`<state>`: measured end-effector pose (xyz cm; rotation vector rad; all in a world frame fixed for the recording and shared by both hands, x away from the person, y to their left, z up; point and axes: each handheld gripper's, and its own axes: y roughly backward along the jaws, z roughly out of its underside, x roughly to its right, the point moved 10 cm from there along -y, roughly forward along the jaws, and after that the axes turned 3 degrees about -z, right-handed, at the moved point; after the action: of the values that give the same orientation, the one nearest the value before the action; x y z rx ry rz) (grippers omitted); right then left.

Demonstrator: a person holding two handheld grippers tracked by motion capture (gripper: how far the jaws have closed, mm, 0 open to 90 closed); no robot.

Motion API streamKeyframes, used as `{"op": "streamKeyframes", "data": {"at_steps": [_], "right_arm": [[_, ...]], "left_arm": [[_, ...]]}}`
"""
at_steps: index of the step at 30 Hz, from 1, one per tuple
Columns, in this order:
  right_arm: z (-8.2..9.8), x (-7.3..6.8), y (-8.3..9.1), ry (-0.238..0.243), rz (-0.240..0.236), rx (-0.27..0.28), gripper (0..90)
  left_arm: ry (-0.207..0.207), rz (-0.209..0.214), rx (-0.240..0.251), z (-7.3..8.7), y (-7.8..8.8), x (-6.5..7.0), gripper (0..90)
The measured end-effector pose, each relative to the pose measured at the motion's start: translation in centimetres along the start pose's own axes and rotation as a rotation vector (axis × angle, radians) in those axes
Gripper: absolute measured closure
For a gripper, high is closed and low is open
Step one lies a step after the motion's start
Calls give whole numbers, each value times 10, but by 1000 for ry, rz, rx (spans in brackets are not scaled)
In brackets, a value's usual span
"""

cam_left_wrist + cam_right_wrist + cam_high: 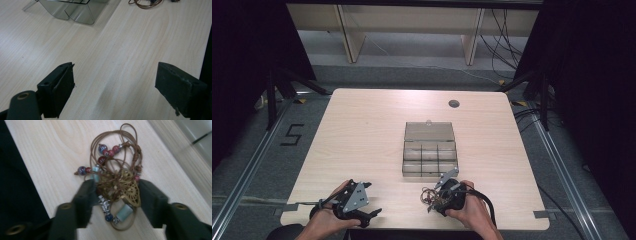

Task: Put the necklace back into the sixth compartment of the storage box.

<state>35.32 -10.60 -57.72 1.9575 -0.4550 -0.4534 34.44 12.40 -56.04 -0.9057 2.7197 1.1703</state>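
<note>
The right gripper (116,192) has its 2 jaws closed around a tangled bead necklace (116,177) on the table (362,130). The open box (430,150) lies just beyond it, so lifting forward seems next. The left gripper (115,87) hangs wide and empty, well apart.

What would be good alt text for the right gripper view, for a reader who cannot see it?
The right hand-held gripper closes its two black jaws around a tangled bundle of brown cord jewellery with red, blue and pale beads and a gold filigree charm. It lies on a light wooden table.
</note>
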Motion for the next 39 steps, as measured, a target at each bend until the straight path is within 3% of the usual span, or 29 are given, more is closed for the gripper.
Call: {"op": "streamKeyframes", "data": {"at_steps": [5,6,7,8,10,11,12,16,21,22,24,26,27,28,29,33,34,35,38,39], "right_arm": [[0,1,2,3,-30,0,599],[0,1,2,3,-30,0,599],[-1,0,3,-3,-35,3,636],[-6,-2,9,14,-64,36,695],[-9,-5,13,33,-75,45,743],[-9,-5,13,33,-75,45,743],[-13,-8,17,65,-82,56,804],[-14,-13,20,90,-99,42,818],[-16,-16,22,126,-65,12,821],[-18,-16,24,151,-47,2,821],[-20,-18,27,174,-51,-4,822],[-20,-19,29,163,-44,-6,821],[-23,-16,35,189,-37,0,822],[-23,-17,39,168,-34,-4,821],[-25,-14,41,191,-28,3,821],[-27,-9,54,174,-13,4,822],[-29,-8,56,193,-12,12,821],[-29,-8,58,171,-10,6,821],[-30,-5,64,174,-5,6,821],[-33,-2,67,188,2,14,821]], "left_arm": [[-10,1,-4,0,0,0,150],[-28,-20,-17,2,0,-3,150],[-23,-6,-16,1,2,-2,150],[-24,-6,-13,1,1,-2,150],[-28,-4,-18,2,1,-2,150],[-9,26,-8,1,0,2,150],[-10,5,0,0,-1,1,150],[-1,4,7,0,-1,1,150],[-2,5,1,0,-1,1,150],[-2,6,8,0,-1,1,150],[-2,6,9,0,-1,1,150],[-3,6,9,0,-1,1,150],[-3,5,8,0,-1,1,150],[-2,3,1,0,-1,1,150],[-2,-3,3,0,-1,0,150],[-1,9,3,0,-1,1,150],[-4,3,-1,1,-1,1,150],[-4,3,-1,1,-1,1,150],[3,2,-2,1,0,0,150],[-11,2,2,0,0,-1,150]]}}
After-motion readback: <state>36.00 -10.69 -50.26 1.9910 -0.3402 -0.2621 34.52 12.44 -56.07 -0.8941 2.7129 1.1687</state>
